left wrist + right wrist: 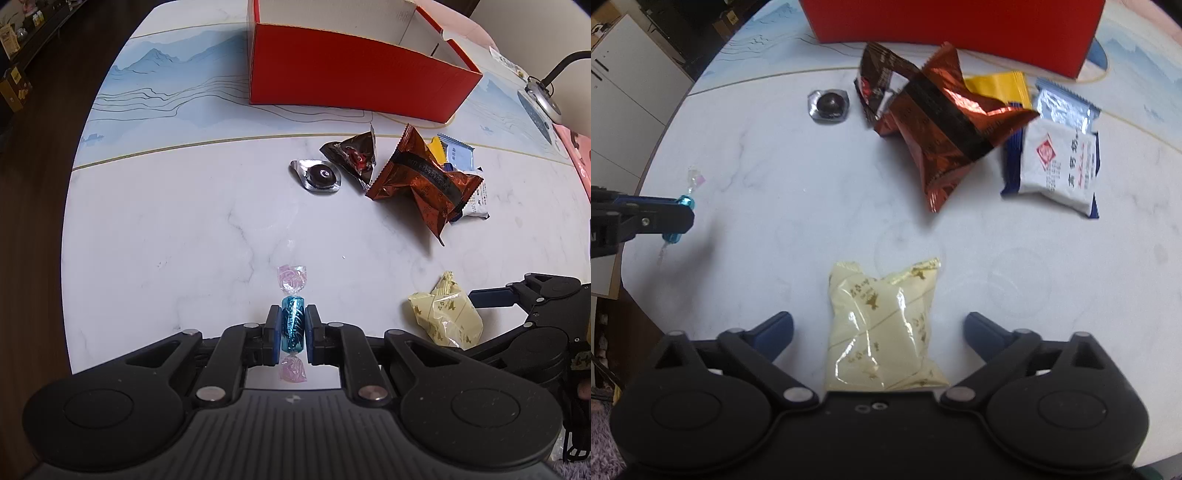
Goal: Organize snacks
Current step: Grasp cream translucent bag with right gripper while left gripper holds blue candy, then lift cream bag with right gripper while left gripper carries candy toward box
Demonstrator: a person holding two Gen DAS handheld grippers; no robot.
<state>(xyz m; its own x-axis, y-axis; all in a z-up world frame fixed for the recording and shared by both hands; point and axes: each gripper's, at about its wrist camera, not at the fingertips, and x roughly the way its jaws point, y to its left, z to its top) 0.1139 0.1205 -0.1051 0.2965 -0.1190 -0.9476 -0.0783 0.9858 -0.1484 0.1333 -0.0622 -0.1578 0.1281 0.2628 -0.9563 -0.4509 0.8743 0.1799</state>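
My left gripper (291, 314) is shut on a blue foil-wrapped candy (293, 325) with clear pink twisted ends, held just above the white marble table (166, 221). The right wrist view shows that gripper (679, 218) and candy (685, 201) at the left edge. My right gripper (879, 321) is open, its blue fingers standing wide on either side of a pale yellow snack packet (882, 332) that lies on the table; the pads do not touch it. The packet (447, 317) shows at lower right in the left wrist view. An open red box (351, 74) stands at the back.
In front of the box lie a copper foil packet (942, 125), a dark brown packet (879, 88), a foil-cupped round chocolate (829, 105), a white packet (1060, 166), a yellow packet (997, 86) and a silver-blue one (1063, 107). A lamp base (543, 99) sits far right.
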